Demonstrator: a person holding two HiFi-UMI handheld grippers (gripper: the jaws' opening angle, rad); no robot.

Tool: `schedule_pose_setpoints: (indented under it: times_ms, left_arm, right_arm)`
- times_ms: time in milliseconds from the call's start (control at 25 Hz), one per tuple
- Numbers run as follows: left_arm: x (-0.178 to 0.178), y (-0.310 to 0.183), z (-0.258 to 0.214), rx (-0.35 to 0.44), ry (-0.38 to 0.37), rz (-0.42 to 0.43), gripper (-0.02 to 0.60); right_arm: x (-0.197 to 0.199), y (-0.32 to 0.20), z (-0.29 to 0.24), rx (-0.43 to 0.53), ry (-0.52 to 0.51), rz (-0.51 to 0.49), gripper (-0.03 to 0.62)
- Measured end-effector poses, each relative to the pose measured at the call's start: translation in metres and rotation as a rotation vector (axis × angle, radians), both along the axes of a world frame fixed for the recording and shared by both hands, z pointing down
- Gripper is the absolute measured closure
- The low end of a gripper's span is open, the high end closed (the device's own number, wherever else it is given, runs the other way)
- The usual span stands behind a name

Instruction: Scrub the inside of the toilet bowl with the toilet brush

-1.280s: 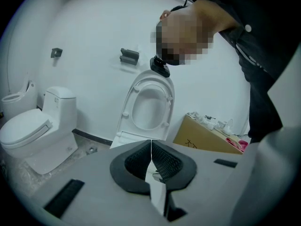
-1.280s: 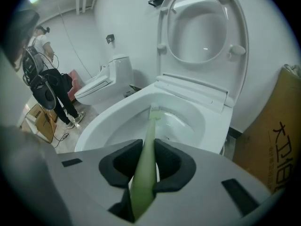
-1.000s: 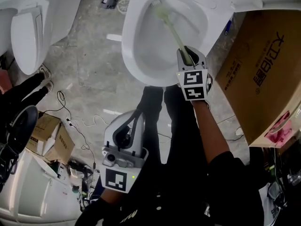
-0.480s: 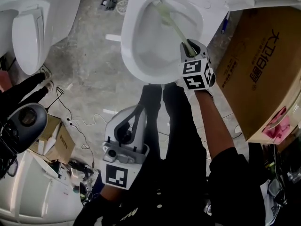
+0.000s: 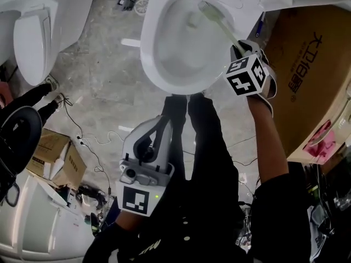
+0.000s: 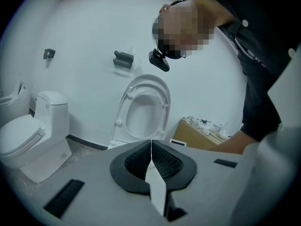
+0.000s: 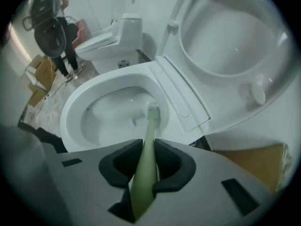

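Brush swept across to the right rear of the bowl, mid-scrub.

The right gripper [image 5: 237,47] [image 7: 146,163] had swung out over the bowl's right edge toward the cardboard box [image 5: 307,75], its jaws pinching the green handle of the toilet brush [image 5: 219,23] [image 7: 149,131]. That carried the brush head from the back left wall of the toilet bowl [image 5: 145,43] [image 7: 70,112] to just under the rim at the back right, so the scrub looked under way, with the near wall probably still to do. The left gripper [image 5: 159,126] [image 6: 151,159] hung idle by the person's legs, jaws pressed together on nothing. The lid [image 7: 230,36] stood raised. The floor [image 5: 104,75] was mottled grey, with a second toilet [image 5: 33,32] at its far left corner and cables [image 5: 82,141] at its left edge.
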State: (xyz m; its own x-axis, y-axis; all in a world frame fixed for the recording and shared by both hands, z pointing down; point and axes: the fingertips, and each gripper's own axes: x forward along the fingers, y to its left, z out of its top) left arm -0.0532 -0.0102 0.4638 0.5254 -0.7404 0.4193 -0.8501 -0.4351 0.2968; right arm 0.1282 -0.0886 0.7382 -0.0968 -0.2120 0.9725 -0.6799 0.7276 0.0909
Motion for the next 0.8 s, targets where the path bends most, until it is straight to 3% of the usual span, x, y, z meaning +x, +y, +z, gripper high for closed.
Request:
schedule_pose_setpoints:
  times_ms: [240,800]
  left_arm:
    - [-0.008,-0.003,-0.002,0.003,-0.004,-0.015,0.555]
    - [-0.025,-0.01,0.021,-0.009,-0.041,-0.045,0.555]
  right_arm:
    - [-0.005,-0.017,-0.006,-0.116,0.146,-0.246,0.497]
    - [0.003,0.032,0.019,-0.379,0.303,-0.54,0.499]
